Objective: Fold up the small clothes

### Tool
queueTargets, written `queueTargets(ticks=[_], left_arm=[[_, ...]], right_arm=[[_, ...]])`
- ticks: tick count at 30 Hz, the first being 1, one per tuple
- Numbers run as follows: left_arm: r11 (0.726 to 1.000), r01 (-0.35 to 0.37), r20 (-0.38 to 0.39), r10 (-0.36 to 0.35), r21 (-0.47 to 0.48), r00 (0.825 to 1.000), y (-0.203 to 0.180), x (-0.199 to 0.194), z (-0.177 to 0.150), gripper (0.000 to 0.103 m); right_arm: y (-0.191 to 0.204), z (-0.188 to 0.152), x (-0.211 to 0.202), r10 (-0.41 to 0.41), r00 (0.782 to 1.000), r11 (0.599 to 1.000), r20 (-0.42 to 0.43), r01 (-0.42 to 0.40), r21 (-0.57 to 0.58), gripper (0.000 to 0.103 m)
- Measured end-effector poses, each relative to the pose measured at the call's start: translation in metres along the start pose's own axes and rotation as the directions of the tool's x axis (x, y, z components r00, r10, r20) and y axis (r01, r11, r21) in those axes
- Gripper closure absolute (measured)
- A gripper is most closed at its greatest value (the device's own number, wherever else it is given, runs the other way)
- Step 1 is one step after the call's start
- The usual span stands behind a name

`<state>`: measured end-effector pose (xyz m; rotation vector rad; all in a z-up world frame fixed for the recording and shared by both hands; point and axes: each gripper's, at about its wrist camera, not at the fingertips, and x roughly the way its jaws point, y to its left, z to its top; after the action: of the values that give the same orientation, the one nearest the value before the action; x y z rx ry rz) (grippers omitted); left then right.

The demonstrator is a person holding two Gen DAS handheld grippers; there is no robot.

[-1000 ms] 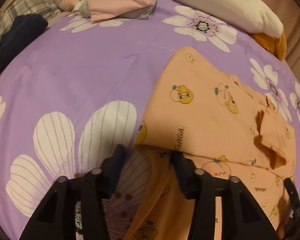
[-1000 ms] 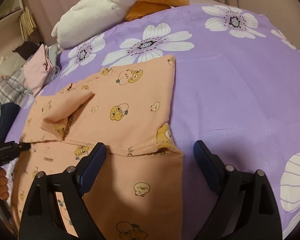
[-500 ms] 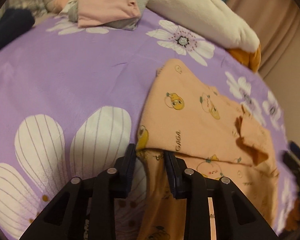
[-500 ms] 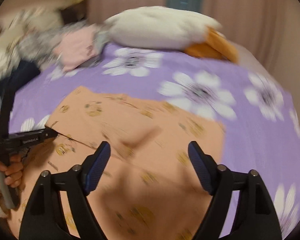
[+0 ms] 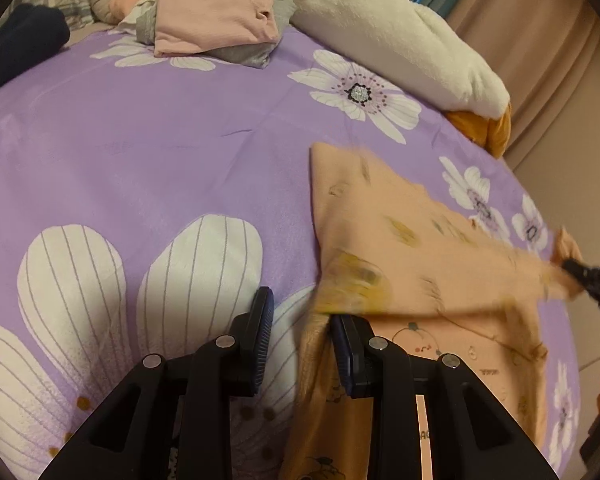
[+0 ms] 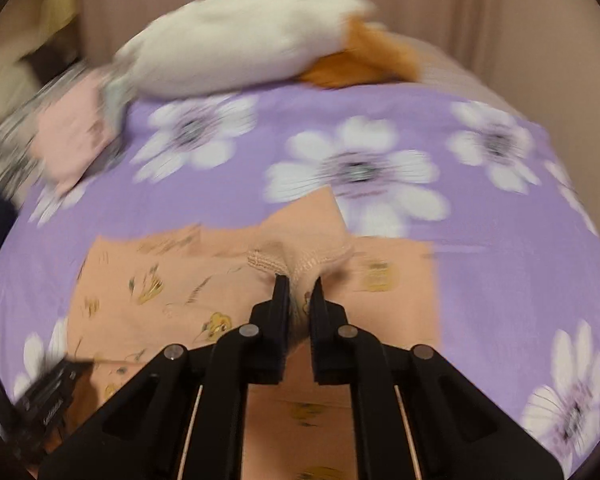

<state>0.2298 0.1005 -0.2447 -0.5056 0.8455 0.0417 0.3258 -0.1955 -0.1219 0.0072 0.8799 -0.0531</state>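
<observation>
Two close wrist views, angled down, sharing the orange garment (image 5: 412, 240) and purple bedsheet (image 5: 148, 152).

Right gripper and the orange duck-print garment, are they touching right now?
Touching. The right wrist view shows the right gripper with its jaws pinched on a ribbed edge of the orange duck-print garment, having just closed.

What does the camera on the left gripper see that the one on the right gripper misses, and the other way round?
Only the left wrist view shows the left gripper, its jaws apart beside the orange garment's edge. Only the right wrist view shows the right gripper, whose jaws have just been closing, pinching the garment's ribbed cuff. Both show the purple flowered bedsheet, white plush pillow and folded pink cloth.
</observation>
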Motion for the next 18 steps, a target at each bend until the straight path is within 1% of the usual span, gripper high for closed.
queueTargets(ticks=[1,2,3,4,5,6,7,8,9,12,14,15,17,18], left_arm=[[1.000,0.016,0.002,-0.016,-0.013,1.000,0.002,0.000,0.000,0.072],[0.999,0.028,0.002,-0.028,-0.024,1.000,0.004,0.000,0.000,0.072],[0.999,0.033,0.004,-0.033,-0.030,0.999,0.005,0.000,0.000,0.072],[0.999,0.034,0.007,-0.034,-0.033,0.999,0.005,0.000,0.000,0.072],[0.999,0.029,0.008,-0.029,-0.029,1.000,0.004,0.000,0.000,0.072],[0.999,0.022,0.009,-0.022,-0.023,1.000,0.002,0.001,-0.001,0.072],[1.000,0.014,0.010,-0.014,-0.017,1.000,0.001,0.001,-0.001,0.072],[1.000,0.008,0.012,-0.008,-0.011,1.000,-0.001,0.001,-0.002,0.072],[1.000,0.007,0.013,-0.007,-0.009,1.000,-0.001,0.001,-0.002,0.072],[1.000,0.010,0.015,-0.009,-0.016,1.000,0.001,0.002,-0.002,0.072],[1.000,-0.005,0.016,0.005,-0.004,1.000,0.000,0.002,-0.002,0.072],[1.000,-0.018,0.017,0.018,0.005,1.000,-0.002,0.003,-0.002,0.072],[0.998,-0.055,0.020,0.054,0.032,0.998,-0.007,0.004,-0.003,0.072],[0.996,-0.073,0.021,0.072,0.045,0.997,-0.010,0.004,-0.004,0.072]], right_arm=[[-0.009,-0.002,0.004,0.003,1.000,1.000,-0.017,-0.002,0.026,0.093],[-0.018,-0.006,0.012,0.017,0.998,0.998,-0.061,-0.013,0.066,0.090],[-0.031,-0.014,0.028,0.027,0.988,0.993,-0.152,-0.009,0.118,0.086],[-0.035,-0.022,0.036,0.031,0.979,0.990,-0.202,-0.003,0.138,0.080],[-0.040,-0.028,0.046,0.037,0.968,0.987,-0.248,0.003,0.160,0.078],[-0.046,-0.036,0.051,0.051,0.964,0.983,-0.261,-0.002,0.185,0.078],[-0.049,-0.041,0.052,0.039,0.969,0.981,-0.246,0.010,0.194,0.079],[-0.053,-0.043,0.052,-0.011,0.974,0.980,-0.225,0.055,0.190,0.079],[-0.054,-0.043,0.052,-0.028,0.975,0.979,-0.218,0.070,0.190,0.078],[-0.062,-0.036,0.051,0.026,0.975,0.982,-0.220,0.017,0.188,0.078],[-0.068,-0.033,0.041,0.031,0.984,0.983,-0.173,0.001,0.181,0.078],[-0.071,-0.033,0.036,0.025,0.989,0.984,-0.145,0.002,0.177,0.077],[-0.081,-0.036,0.033,-0.035,0.991,0.985,-0.125,0.056,0.165,0.075],[-0.089,-0.040,0.032,-0.046,0.992,0.983,-0.117,0.066,0.171,0.070]])
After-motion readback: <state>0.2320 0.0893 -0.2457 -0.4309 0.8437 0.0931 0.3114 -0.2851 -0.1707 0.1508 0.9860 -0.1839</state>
